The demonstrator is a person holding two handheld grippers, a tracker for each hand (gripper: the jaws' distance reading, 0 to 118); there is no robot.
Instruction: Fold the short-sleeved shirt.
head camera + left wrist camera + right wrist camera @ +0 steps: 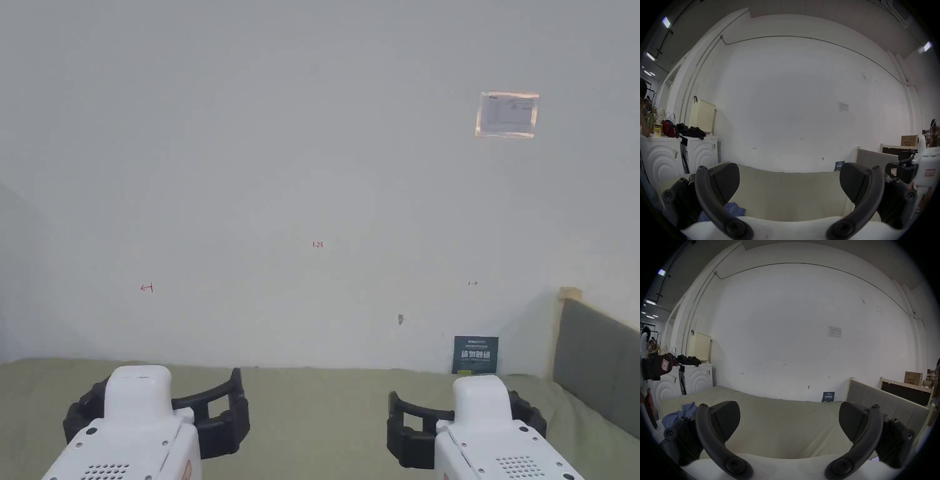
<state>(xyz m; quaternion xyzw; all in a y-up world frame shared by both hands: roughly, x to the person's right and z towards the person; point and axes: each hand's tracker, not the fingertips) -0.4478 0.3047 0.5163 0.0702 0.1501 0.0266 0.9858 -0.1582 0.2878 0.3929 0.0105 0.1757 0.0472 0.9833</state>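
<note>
Left gripper [156,415] and right gripper [465,428]: white moulded bodies with black curved jaws and ribbed pads, both held level over the bed [312,412], jaws spread wide with nothing between them. The bed carries a smooth, matte olive-green sheet, lightly creased.

The short-sleeved shirt [683,412], light blue soft cloth, lies crumpled in a heap on the bed. In the right gripper view it sits at about 9 o'clock, beyond that gripper's left jaw; in the left gripper view a patch of it [735,210] shows at about 7 o'clock, low behind the left jaw. Neither gripper touches it.

Surroundings: a plain white wall [312,156] with a taped paper sheet [507,114]; a grey padded headboard [594,362] at 3 o'clock; white washing machines [701,154] at 9 o'clock bearing dark clothes [692,132] and a cream perforated basket [702,114].
</note>
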